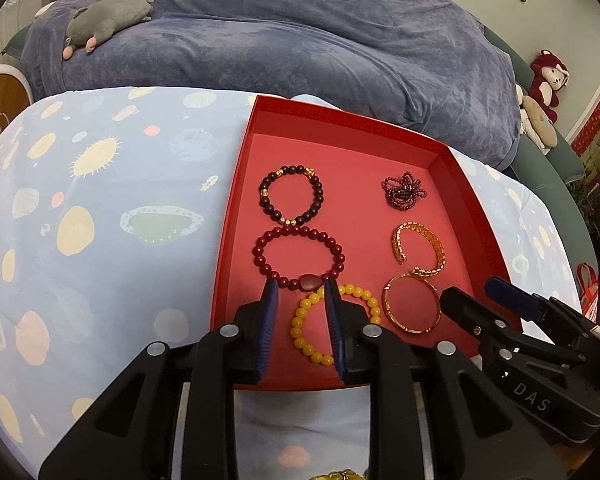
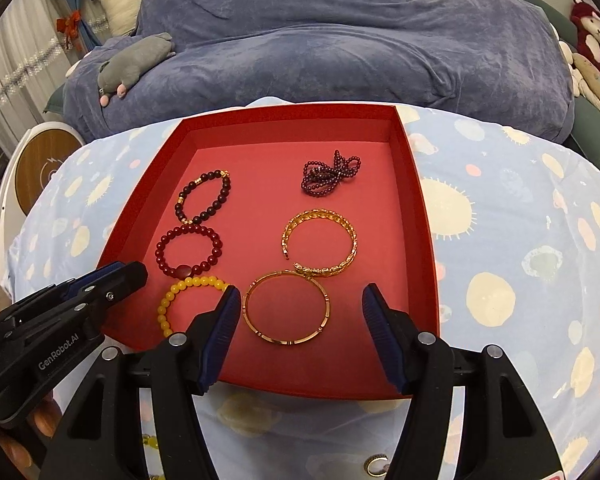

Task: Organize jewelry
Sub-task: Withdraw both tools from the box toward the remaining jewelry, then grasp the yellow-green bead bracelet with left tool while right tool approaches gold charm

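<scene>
The left gripper (image 1: 300,286) hangs over the near left part of a shallow red cardboard tray (image 1: 466,184), its blue-padded jaws a narrow gap apart and closed on nothing. Under its right finger lies a round yellow bead bracelet (image 1: 300,334) on the tray floor, part of the ring hidden behind that finger. Just ahead of the tips sits a dark red bead bracelet (image 1: 298,258) with one larger oval stone, and beyond it a brown bead bracelet with small gold charms (image 1: 292,196).

The right gripper (image 2: 300,300) hovers over the near middle of the tray with its jaws standing wide and empty. Between and just ahead of its fingers lies a thin plain gold bangle (image 2: 286,308), flat on the floor. Farther ahead, touching the bangle's far edge, is an open gold chain-link cuff (image 2: 320,242), and beyond that a bunched strand of small purple beads (image 2: 330,174). The tray rests on a pale blue patterned cloth (image 2: 500,220).
</scene>
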### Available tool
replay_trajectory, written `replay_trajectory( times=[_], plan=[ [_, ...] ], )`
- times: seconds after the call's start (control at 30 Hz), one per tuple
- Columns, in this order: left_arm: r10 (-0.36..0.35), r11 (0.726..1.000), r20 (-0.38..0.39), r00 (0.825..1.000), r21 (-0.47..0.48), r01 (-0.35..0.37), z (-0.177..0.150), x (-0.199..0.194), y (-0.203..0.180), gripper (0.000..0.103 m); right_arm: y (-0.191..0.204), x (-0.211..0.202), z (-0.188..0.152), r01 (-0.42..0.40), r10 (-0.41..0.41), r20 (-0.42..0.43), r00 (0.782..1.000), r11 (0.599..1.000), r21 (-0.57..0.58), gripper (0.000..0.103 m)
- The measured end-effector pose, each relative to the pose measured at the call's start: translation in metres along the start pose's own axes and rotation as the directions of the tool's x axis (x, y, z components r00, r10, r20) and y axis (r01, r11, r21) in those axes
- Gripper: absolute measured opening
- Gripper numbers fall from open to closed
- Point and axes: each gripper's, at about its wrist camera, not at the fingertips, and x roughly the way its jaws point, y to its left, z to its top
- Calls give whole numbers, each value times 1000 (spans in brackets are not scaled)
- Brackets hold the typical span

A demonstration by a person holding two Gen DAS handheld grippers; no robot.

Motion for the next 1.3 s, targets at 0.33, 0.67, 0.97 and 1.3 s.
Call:
replay_trajectory(
  times=[0.33, 0.67, 0.97, 1.3],
  plan=[
    [1, 1000, 32, 999, 6, -1, -1, -30, -2, 25, -6, -34, -5, -2, 1, 36, 999, 1000, 15, 61],
    [11, 1000, 32, 999, 1, -11, -36, -66, 10, 32, -17, -73, -42, 20, -22, 47, 999, 1000, 24, 61],
    [40, 999, -28, 999, 24, -40, -90, -76, 19, 32, -17, -96, -92, 22, -22, 20, 1000, 999, 38, 61],
    [52, 997, -123, 991, 61, -45, -134, -57, 12, 37, -13, -105, -144, 7, -5, -36, 999, 998, 55, 61]
  ],
)
